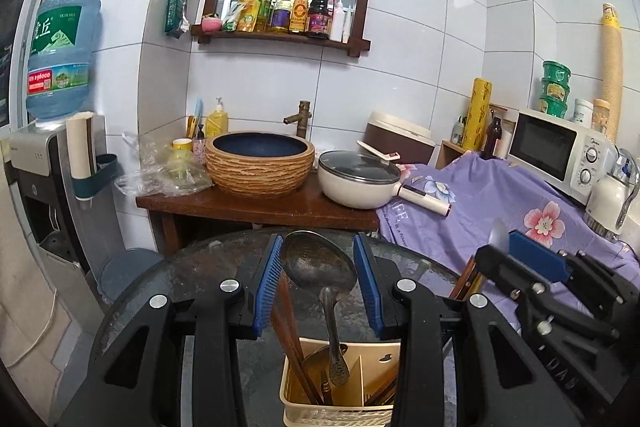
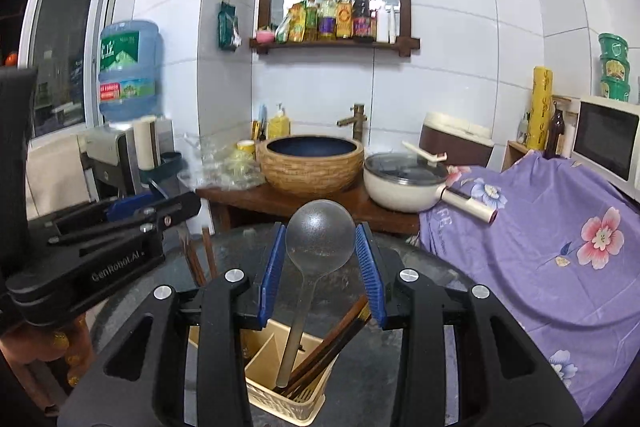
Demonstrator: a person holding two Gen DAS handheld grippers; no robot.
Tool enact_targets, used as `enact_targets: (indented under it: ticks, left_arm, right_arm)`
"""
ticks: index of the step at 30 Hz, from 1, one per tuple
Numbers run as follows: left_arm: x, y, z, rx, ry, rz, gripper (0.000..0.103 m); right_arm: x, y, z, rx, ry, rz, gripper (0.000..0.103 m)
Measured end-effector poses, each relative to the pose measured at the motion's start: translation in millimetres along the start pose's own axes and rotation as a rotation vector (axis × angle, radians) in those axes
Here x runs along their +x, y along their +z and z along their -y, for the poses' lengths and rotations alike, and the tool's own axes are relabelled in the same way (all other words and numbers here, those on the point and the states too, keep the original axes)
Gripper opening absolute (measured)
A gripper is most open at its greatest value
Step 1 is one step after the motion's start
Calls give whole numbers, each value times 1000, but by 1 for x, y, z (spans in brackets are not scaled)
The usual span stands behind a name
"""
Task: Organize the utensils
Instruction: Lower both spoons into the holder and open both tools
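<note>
My left gripper [image 1: 318,239] is shut on a tarnished metal spoon [image 1: 320,267], its blue pads pressing the sides of the bowl. The handle hangs down into a cream plastic basket [image 1: 292,387], beside brown chopsticks [image 1: 290,331]. My right gripper [image 2: 320,227] is shut the same way on the bowl of a translucent plastic spoon [image 2: 320,239]. That spoon's handle drops into the basket [image 2: 256,379] next to leaning chopsticks [image 2: 332,343]. The basket stands on a dark round glass table [image 1: 224,255]. The right gripper [image 1: 504,247] also shows at the right edge of the left wrist view. The left gripper [image 2: 188,201] shows at the left of the right wrist view.
Behind the table a wooden washstand [image 1: 256,207] carries a woven basin [image 1: 260,163] and a cream lidded pan [image 1: 356,179]. A purple floral cloth [image 1: 500,199] covers the surface on the right, with a microwave [image 1: 560,147] behind it. A water dispenser [image 1: 44,163] stands at the left.
</note>
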State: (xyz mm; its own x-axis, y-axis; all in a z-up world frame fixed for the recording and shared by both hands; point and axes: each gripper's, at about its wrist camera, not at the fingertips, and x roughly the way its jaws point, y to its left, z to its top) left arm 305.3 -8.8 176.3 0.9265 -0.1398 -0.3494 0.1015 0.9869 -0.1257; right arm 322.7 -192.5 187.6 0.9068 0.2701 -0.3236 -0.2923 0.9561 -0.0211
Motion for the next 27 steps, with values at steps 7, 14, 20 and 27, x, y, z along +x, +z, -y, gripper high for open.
enact_targets:
  ticks: [7,14,20,27]
  left_arm:
    - [13,-30,-4,9,-15,-47,36]
    - [23,-57,-1,49,-41,-102,36]
    - [29,-74,-4,74,-44,-140,36]
    - [34,-87,-2,128,-47,-183,36]
  right_arm:
    - [16,-36,-7,-29,4,-52,37]
    - [23,-67,-9,-51,12,-108,37]
    - [28,-86,-8,-76,32,-148,37]
    - [26,-95,-13,-136,42,-147,37]
